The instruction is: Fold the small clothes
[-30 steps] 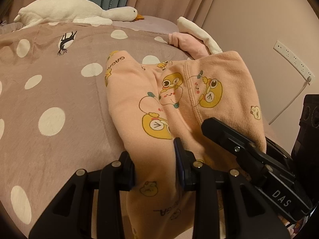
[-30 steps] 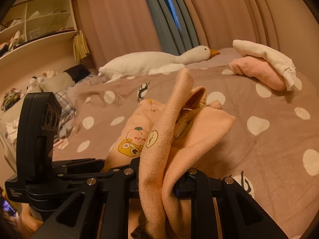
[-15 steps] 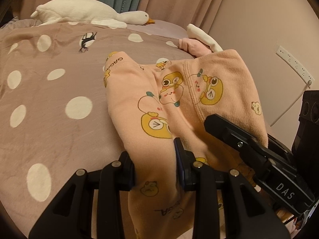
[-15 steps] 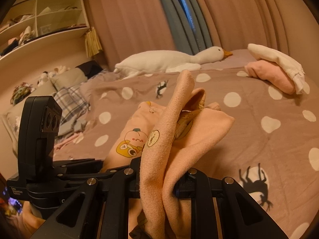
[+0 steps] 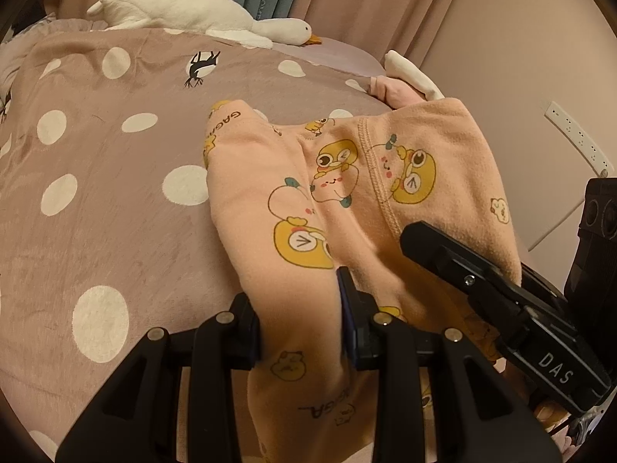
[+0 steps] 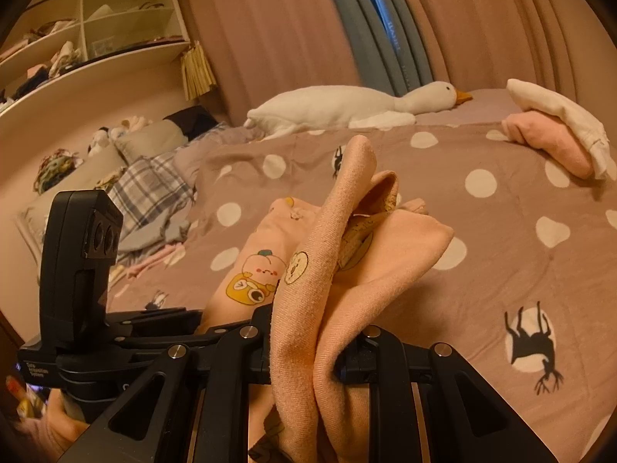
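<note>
Currently I see each hand-held gripper, left [image 5: 299, 308] and right [image 6: 308, 332], narrowly parted, pinching bunched garment [image 5: 347, 193] above the bed [image 5: 96, 154].

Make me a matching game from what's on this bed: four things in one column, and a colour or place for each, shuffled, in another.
Things:
1. plush goose
2. peach garment
3. bedspread
4. folded clothes

Descriptions:
A. mauve with white dots
B. clamped in both grippers' fingers
C. white, lying by the curtains
D. pink and white pile at the bed's right edge

Pairs: 1-C, 2-B, 3-A, 4-D
</note>
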Demonstrator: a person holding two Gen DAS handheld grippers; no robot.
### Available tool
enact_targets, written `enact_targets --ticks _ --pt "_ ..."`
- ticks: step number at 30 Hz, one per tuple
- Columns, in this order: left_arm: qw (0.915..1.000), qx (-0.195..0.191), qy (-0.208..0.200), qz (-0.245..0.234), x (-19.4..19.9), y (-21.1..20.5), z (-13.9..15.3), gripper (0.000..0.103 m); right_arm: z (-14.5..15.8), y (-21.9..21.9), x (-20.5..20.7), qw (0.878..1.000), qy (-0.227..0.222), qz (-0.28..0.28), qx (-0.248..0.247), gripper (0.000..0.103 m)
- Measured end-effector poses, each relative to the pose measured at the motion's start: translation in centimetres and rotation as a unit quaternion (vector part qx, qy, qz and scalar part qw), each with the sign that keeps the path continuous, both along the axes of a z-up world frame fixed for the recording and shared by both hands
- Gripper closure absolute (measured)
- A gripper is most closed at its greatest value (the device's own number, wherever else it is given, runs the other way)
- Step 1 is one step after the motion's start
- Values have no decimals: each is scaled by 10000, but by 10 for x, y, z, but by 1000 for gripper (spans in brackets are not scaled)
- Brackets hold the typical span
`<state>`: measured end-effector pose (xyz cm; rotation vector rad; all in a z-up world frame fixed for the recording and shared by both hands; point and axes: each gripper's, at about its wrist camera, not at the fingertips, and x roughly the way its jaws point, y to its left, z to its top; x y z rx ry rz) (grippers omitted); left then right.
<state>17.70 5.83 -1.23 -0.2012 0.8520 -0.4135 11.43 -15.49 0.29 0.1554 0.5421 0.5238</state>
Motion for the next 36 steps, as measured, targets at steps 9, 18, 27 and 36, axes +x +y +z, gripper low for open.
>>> enact_targets --ticks 9,18,27,36 --pt "9999 -4 118 96 14 14 -13 72 -9 14 13 9999 137 52 -21 81" --pt "9996 97 215 145 26 21 -20 72 -18 23 24 9996 258 80 34 81" --pt "9993 210 286 142 35 18 -26 72 -24 25 30 9994 334 60 54 81" --pt "9976 315 601 156 47 13 -47 72 -41 27 39 9978 655 -50 38 81"
